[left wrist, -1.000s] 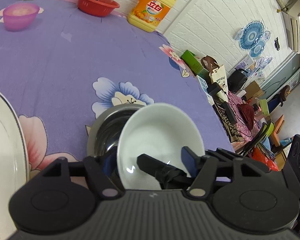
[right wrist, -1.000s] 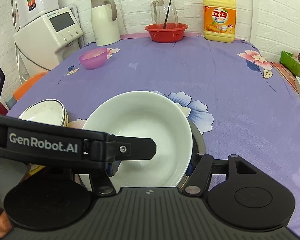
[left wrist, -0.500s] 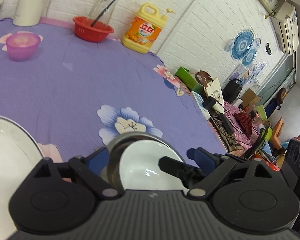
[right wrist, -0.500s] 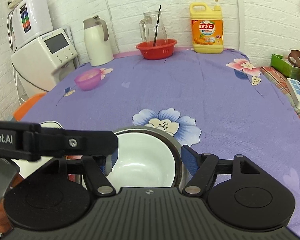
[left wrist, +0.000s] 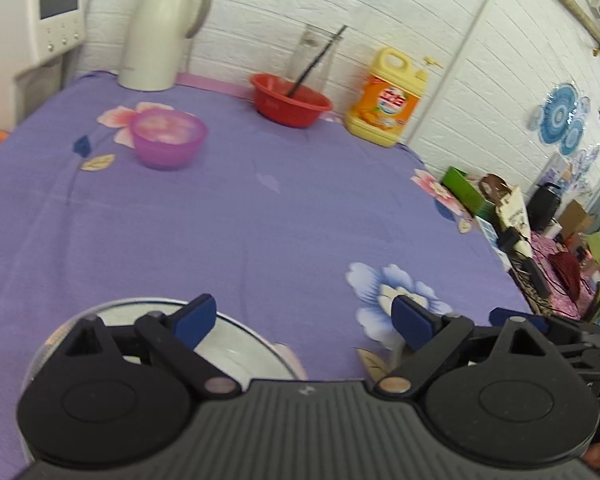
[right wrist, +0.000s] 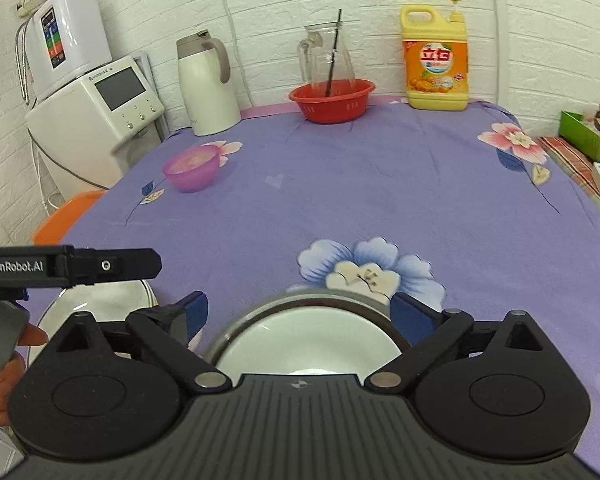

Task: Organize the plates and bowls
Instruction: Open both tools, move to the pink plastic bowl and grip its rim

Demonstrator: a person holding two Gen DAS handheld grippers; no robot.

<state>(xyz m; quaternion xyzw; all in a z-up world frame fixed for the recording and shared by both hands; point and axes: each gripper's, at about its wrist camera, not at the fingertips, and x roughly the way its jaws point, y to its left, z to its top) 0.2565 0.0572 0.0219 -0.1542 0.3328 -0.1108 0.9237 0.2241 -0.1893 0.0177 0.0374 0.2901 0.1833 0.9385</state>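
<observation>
Released since the earlier frames, the white ceramic bowl point(right wrist: 306, 350) is nested in the steel bowl point(right wrist: 256, 312); both the left gripper point(left wrist: 304, 318) and the right gripper point(right wrist: 300, 312) are held spread, empty.

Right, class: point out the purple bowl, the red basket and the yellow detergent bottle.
purple bowl point(right wrist: 191, 172): right wrist view, on its outer front wall.
red basket point(right wrist: 332, 101): right wrist view, on its front wall below the rim.
yellow detergent bottle point(right wrist: 436, 68): right wrist view, on the orange label.
</observation>
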